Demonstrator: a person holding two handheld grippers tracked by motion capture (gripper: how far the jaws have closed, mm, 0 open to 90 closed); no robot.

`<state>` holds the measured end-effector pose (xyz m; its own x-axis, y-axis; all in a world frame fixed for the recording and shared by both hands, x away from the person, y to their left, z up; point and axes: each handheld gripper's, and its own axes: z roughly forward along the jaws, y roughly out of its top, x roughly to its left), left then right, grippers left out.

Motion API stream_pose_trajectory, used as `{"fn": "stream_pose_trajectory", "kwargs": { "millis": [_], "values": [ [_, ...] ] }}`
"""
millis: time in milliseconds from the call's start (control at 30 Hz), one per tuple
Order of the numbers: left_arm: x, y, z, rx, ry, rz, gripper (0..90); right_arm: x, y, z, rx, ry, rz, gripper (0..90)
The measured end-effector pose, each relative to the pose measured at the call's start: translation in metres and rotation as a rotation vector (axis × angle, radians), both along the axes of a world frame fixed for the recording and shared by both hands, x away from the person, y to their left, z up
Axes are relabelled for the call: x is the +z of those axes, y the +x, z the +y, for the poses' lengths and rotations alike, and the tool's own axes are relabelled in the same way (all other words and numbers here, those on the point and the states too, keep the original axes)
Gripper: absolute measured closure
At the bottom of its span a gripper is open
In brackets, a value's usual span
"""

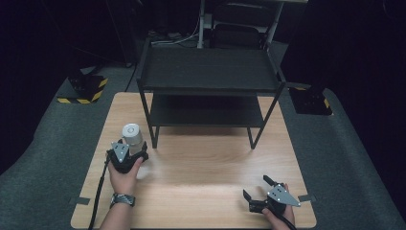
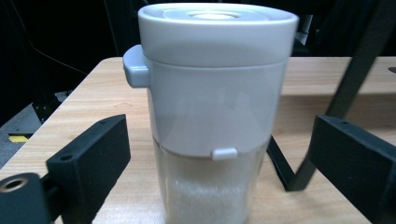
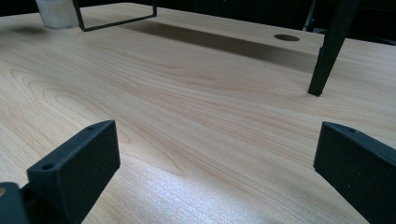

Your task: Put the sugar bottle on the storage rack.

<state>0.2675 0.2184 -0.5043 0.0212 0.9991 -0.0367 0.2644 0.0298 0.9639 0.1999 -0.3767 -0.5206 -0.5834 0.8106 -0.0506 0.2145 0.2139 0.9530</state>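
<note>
A clear jar (image 1: 131,134) with a tall white lid stands upright on the left of the wooden table (image 1: 206,165), just beside the front left leg of a black rack. In the left gripper view the jar (image 2: 215,93) holds white powder in its lower part. My left gripper (image 1: 129,147) is open, with one jaw on each side of the jar and a gap on both sides (image 2: 217,140). My right gripper (image 1: 256,187) rests open near the table's front right, with bare wood between its jaws (image 3: 215,144). The jar's base (image 3: 56,11) shows far off in the right gripper view.
A black two-tier rack (image 1: 208,72) stands across the back half of the table, both shelves bare. One of its legs (image 3: 327,51) stands ahead of the right gripper, near a round hole (image 3: 286,37) in the tabletop. Grey floor surrounds the table.
</note>
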Motion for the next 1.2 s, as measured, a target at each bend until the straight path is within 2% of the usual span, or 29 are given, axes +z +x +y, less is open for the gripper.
{"fn": "stream_pose_trajectory", "kwargs": {
  "millis": [333, 500, 567, 633, 733, 800, 867, 1067, 1200],
  "values": [
    [-0.004, 0.010, -0.005, 0.045, -0.028, -0.035, 22.4, -0.001, 0.000, -0.001, -0.001, 0.001, -0.004, 0.0],
    [-0.008, 0.009, -0.012, 0.062, -0.011, -0.061, 29.6, -0.001, -0.001, -0.001, -0.001, 0.001, -0.006, 0.0],
    [-0.010, 0.009, -0.013, 0.067, -0.015, -0.067, 29.6, -0.001, -0.001, -0.001, -0.001, 0.001, -0.007, 0.0],
    [-0.011, 0.008, -0.015, 0.069, 0.002, -0.075, 30.1, -0.001, -0.001, -0.001, -0.001, 0.001, -0.009, 0.0],
    [-0.012, 0.007, -0.014, 0.063, 0.015, -0.088, 30.5, -0.001, -0.001, -0.001, 0.000, 0.001, -0.010, 0.0],
    [-0.013, 0.006, -0.010, 0.049, -0.009, -0.097, 30.5, -0.001, -0.001, -0.001, 0.001, -0.001, -0.010, 0.0],
    [-0.013, 0.006, -0.008, 0.044, -0.012, -0.099, 30.6, -0.001, -0.001, 0.000, 0.000, -0.004, -0.012, 0.0],
    [-0.012, 0.002, -0.007, 0.016, 0.029, -0.104, 30.7, -0.001, -0.001, 0.000, -0.002, -0.004, -0.013, 0.0],
    [-0.009, -0.006, -0.003, -0.005, 0.043, -0.135, 30.7, -0.001, -0.001, 0.000, -0.003, -0.005, -0.014, 0.0]
  ]
}}
